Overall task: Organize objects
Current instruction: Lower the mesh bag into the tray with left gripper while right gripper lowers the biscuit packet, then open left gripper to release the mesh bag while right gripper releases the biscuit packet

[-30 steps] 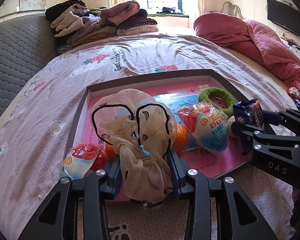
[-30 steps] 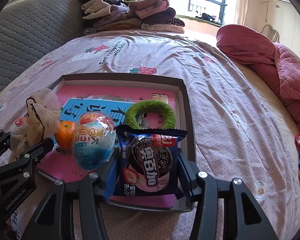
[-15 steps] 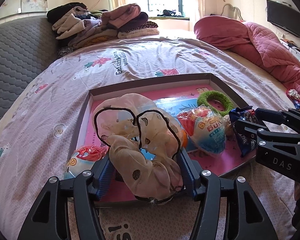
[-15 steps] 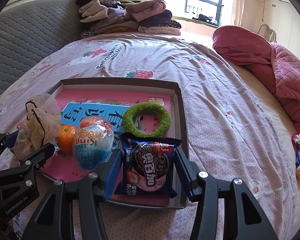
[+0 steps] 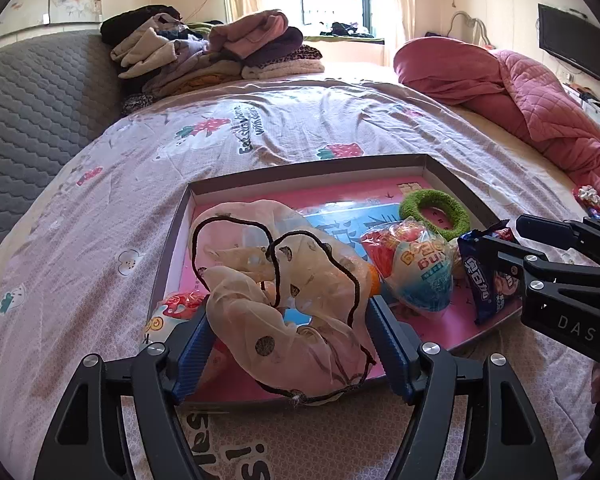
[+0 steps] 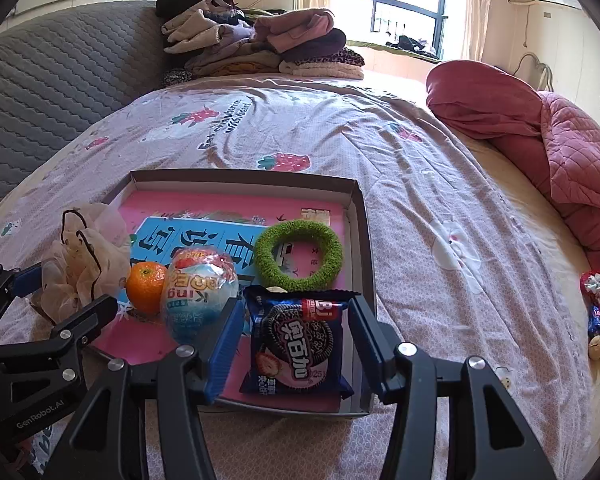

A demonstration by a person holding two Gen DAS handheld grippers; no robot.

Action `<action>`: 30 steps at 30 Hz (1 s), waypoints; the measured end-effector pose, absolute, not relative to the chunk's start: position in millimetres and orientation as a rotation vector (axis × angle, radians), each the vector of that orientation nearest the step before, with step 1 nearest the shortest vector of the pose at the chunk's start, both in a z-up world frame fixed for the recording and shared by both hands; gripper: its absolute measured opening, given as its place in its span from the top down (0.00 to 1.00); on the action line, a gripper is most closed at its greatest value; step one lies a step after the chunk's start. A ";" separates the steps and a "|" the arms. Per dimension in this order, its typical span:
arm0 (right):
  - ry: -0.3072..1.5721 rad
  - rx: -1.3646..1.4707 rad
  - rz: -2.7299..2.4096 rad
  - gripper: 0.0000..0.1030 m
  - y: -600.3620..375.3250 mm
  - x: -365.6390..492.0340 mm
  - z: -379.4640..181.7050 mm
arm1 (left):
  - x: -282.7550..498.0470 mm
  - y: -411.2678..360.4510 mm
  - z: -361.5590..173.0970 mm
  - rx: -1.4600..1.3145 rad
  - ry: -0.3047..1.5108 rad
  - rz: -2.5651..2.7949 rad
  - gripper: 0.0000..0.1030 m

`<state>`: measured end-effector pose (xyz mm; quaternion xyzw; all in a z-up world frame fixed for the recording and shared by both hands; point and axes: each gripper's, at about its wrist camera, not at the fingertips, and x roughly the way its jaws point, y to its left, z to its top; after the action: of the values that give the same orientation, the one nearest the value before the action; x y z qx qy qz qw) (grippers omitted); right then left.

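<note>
Tongs come nearest. The left tongs [image 5: 290,344] have just been opening; their blue pads now stand off the sheer beige dotted scrunchie with black edging [image 5: 284,300], which lies released over the near rim of the shallow pink-lined cardboard tray [image 6: 356,200]. The right tongs [image 6: 296,344] stand apart around the dark blue cookie packet [image 6: 298,344] at the tray's near right corner; I cannot tell whether the pads touch it. Further in sit a small orange [image 6: 146,286], a wrapped egg-shaped toy [image 6: 198,300] and a fuzzy green ring [image 6: 298,254]. Most things look gathered; small wrapped trinkets [image 6: 598,312] remain out on the bed.
</note>
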<state>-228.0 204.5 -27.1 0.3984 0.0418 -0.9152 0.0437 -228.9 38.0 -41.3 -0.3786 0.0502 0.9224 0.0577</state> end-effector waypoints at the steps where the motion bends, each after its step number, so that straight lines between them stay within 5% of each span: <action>1: 0.130 1.213 -2.801 0.48 204.0 -227.8 -25.6 | -228.4 38.3 -40.5 -1.147 0.156 2.799 0.27; 30: 0.121 1.179 -2.785 0.47 199.4 -219.0 1.5 | -219.8 24.0 -5.1 -1.086 0.086 2.860 0.23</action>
<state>-219.0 199.4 1.5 0.3890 0.0399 -0.9186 0.0573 -219.8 24.0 -5.1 -0.3546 0.0282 0.9337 0.0407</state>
